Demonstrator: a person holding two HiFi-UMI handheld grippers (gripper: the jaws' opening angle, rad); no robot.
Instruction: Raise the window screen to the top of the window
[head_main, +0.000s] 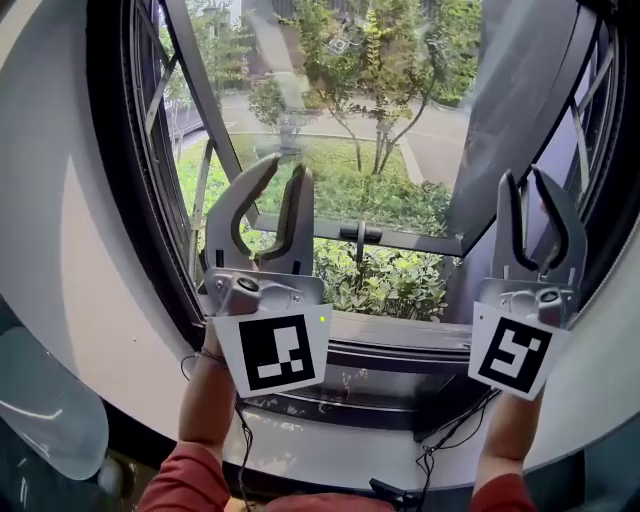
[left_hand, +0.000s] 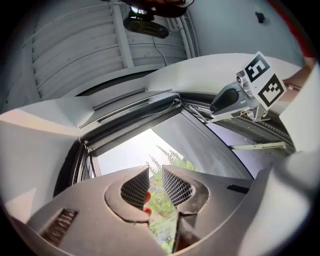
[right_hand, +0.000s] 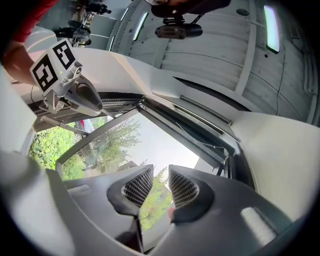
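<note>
Left tongs (head_main: 287, 170) and right tongs (head_main: 523, 178) parted, empty, window frame (head_main: 120, 170) beyond

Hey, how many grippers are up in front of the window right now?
2. The left gripper is at the window's lower left and the right gripper at its lower right. Both have jaws apart and hold nothing. None looks hidden.

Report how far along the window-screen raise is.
Done, it seems: no mesh crosses the window opening ahead, and a dark bar, likely the screen's rail, sits tucked at the window's top. In hand: nothing. The left gripper and right gripper are both open, empty and touching nothing. Left to do: probably only checking that the rail is fully seated.
</note>
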